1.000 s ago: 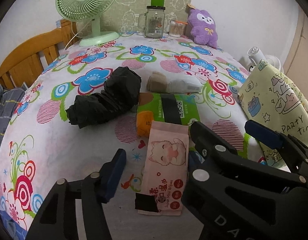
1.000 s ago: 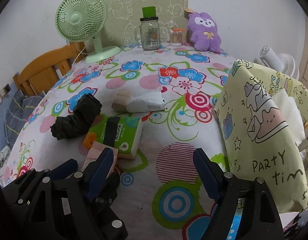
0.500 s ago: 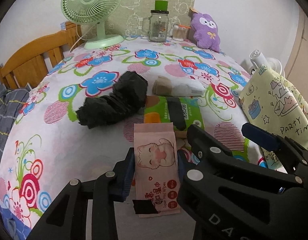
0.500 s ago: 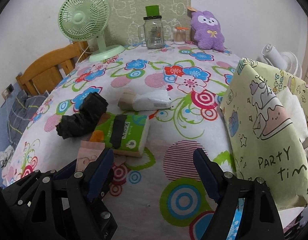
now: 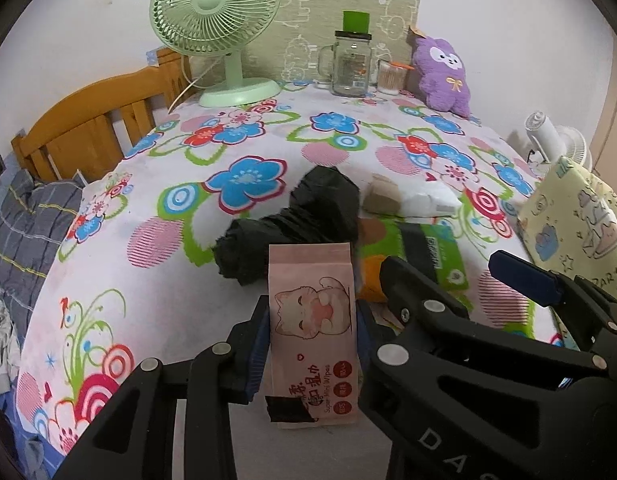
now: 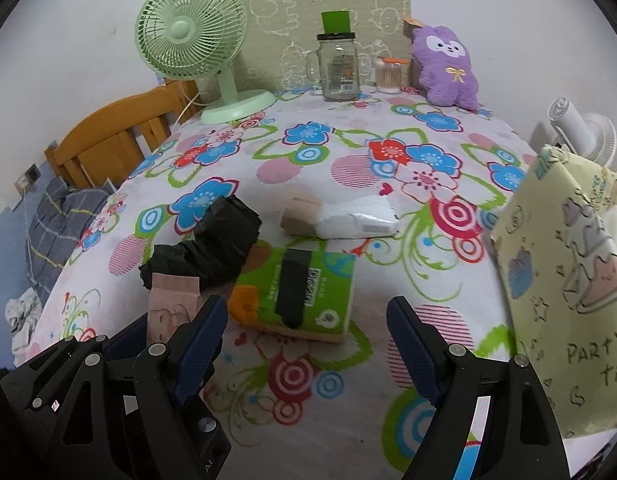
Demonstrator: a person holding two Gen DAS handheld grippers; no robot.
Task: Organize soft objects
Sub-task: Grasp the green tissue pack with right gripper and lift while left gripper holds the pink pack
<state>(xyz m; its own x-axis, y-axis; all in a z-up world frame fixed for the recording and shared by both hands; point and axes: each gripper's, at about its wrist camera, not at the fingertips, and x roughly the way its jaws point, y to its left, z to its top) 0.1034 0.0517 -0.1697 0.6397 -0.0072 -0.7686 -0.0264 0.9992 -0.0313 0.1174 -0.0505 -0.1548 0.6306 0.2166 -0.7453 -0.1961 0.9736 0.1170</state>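
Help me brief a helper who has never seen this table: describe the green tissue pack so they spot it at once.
On the flowered tablecloth, look near the front, left of the yellow party bag. The green tissue pack lies flat there, just right of the crumpled black bag and in front of the white packet. It alone is bright green, with an orange corner and a black strip across its top.

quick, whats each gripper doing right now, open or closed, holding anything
Left gripper: closed on the pink wet wipes pack.
Right gripper: open, holding nothing.
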